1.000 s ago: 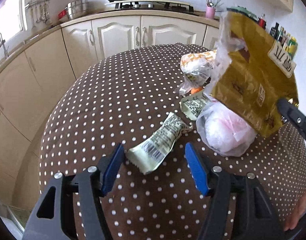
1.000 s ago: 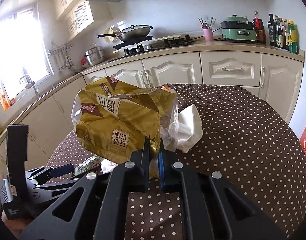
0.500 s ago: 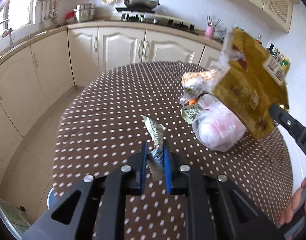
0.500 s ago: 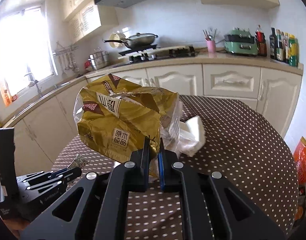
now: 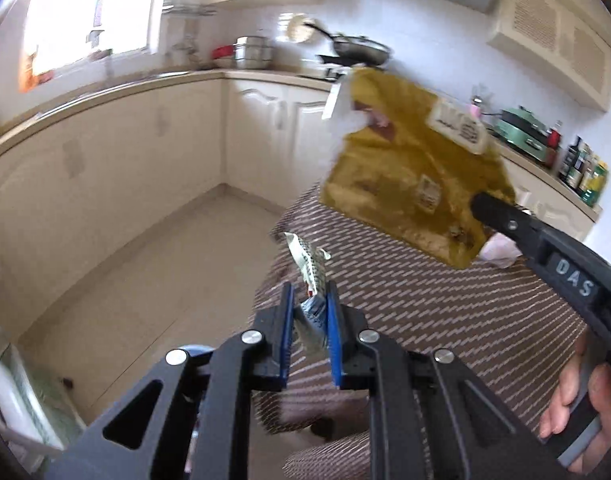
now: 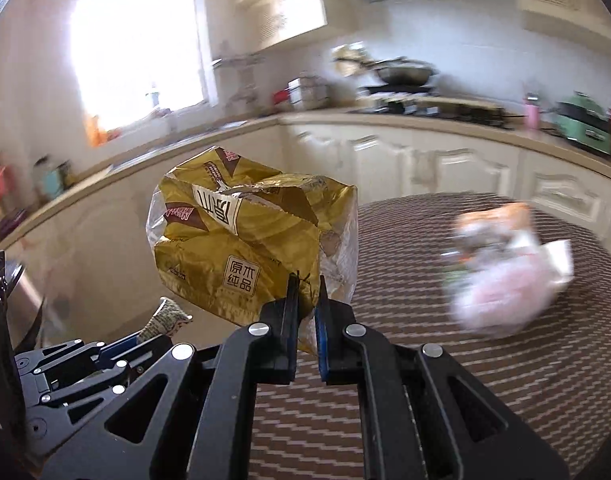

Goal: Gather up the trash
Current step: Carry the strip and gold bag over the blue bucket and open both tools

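Note:
My left gripper (image 5: 309, 300) is shut on a pale green snack wrapper (image 5: 309, 260) and holds it in the air at the table's left edge; the wrapper also shows in the right wrist view (image 6: 165, 316). My right gripper (image 6: 305, 292) is shut on the lower corner of a crumpled gold bag (image 6: 241, 236), lifted above the table; the bag also shows in the left wrist view (image 5: 409, 176). A pink-white plastic bag with more wrappers (image 6: 505, 272) lies on the brown dotted table (image 6: 445, 360), blurred.
Cream kitchen cabinets and a counter (image 5: 145, 140) curve around the room. A stove with a pan (image 6: 401, 76) and a green appliance (image 6: 581, 120) stand on the counter. Beige floor (image 5: 165, 272) lies left of the table.
Both grippers swung left toward the table's edge and floor, carrying the wrapper and the gold bag. One second ago the left gripper was open around the wrapper; it then shut on it and lifted.

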The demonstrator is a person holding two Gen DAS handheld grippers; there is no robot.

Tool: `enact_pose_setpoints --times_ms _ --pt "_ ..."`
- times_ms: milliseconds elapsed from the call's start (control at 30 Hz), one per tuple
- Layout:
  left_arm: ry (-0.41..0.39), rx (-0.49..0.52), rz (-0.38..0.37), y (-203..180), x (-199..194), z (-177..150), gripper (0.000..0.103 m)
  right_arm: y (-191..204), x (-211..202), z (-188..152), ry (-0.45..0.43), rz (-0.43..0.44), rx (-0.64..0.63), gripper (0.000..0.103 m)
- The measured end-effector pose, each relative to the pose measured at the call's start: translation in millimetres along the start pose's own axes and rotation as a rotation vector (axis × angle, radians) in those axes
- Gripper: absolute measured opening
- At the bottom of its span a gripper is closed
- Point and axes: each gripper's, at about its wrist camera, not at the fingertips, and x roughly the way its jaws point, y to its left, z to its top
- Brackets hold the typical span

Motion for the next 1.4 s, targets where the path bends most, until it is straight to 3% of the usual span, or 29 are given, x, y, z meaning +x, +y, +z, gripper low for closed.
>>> enact_pose_setpoints --times_ms 333,567,800,1000,1133,1167,1233,1267,1400 --pt "0.080 -0.143 0.160 105 5 -41 0.014 117 72 -35 0.152 0.149 -0.152 0.007" --pt "0.190 -0.248 0.180 158 48 -75 0.014 163 133 -82 0.286 0.157 -0.240 0.007" --pt "0.321 -0.291 0.164 189 110 -108 0.014 159 181 -114 0.373 0.091 -0.262 0.007" --pt "0.422 -0.305 0.146 211 160 -118 0.014 143 212 -129 0.382 0.014 -0.261 0.007" --pt "0.432 -0.331 0.116 216 177 -113 0.017 139 225 -140 0.397 0.000 -0.245 0.007" --pt "0.432 -0.342 0.117 218 181 -112 0.019 138 227 -142 0.396 0.001 -0.239 0.007" --pt "0.443 -0.345 0.121 221 187 -110 0.043 137 230 -141 0.390 0.006 -0.233 0.007" --pt "0.440 -0.343 0.125 223 188 -110 0.048 136 231 -140 0.389 0.007 -0.233 0.007" --pt "0.428 -0.358 0.145 228 183 -112 0.050 135 235 -139 0.397 0.009 -0.236 0.007"
